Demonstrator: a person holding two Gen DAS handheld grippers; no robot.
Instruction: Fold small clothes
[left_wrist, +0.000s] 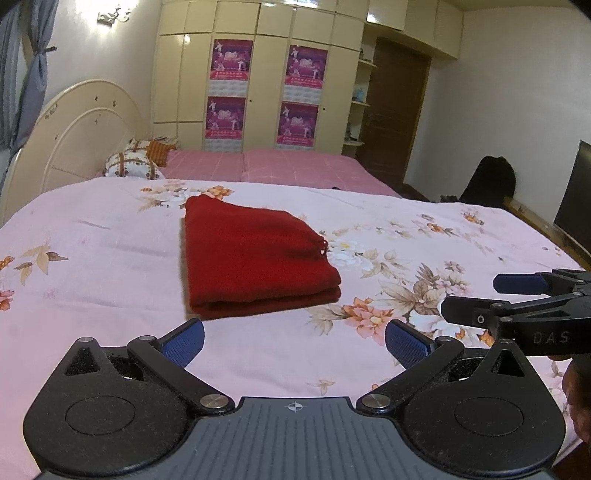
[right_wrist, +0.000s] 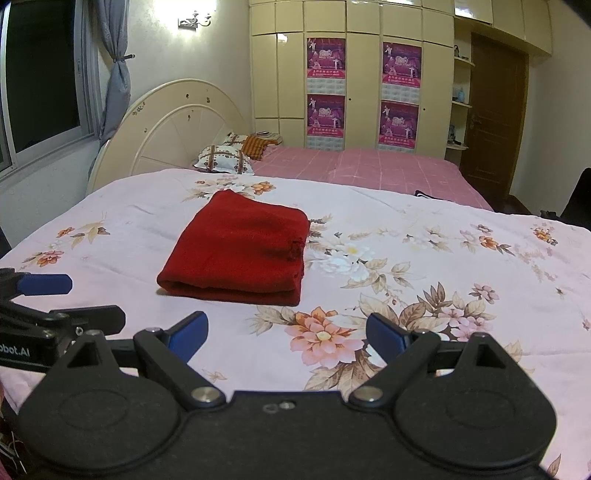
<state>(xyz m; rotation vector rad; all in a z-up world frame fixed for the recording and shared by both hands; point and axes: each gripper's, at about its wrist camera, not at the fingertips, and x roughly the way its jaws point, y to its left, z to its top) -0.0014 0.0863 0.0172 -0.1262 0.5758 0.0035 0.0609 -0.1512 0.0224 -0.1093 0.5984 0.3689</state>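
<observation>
Red garment (left_wrist: 255, 258) lies folded on bed (left_wrist: 110, 258), ahead of my left gripper (left_wrist: 294, 341) and right gripper (right_wrist: 287, 334); both fingers apart, empty. Risk, I judge: careless regrasp drags top layer, undoing fold.

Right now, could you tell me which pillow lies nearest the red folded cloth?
The white patterned pillow, in front by the floral cover's edge; the orange striped pillow sits behind it, farther from the red folded cloth.

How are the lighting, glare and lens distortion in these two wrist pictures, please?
Left wrist view: fisheye bends the wardrobe, the wall lamp blows out, and the red cloth is sharp. Right wrist view: the window is dark, the wardrobe doors show glare, and the corners go black.
</observation>
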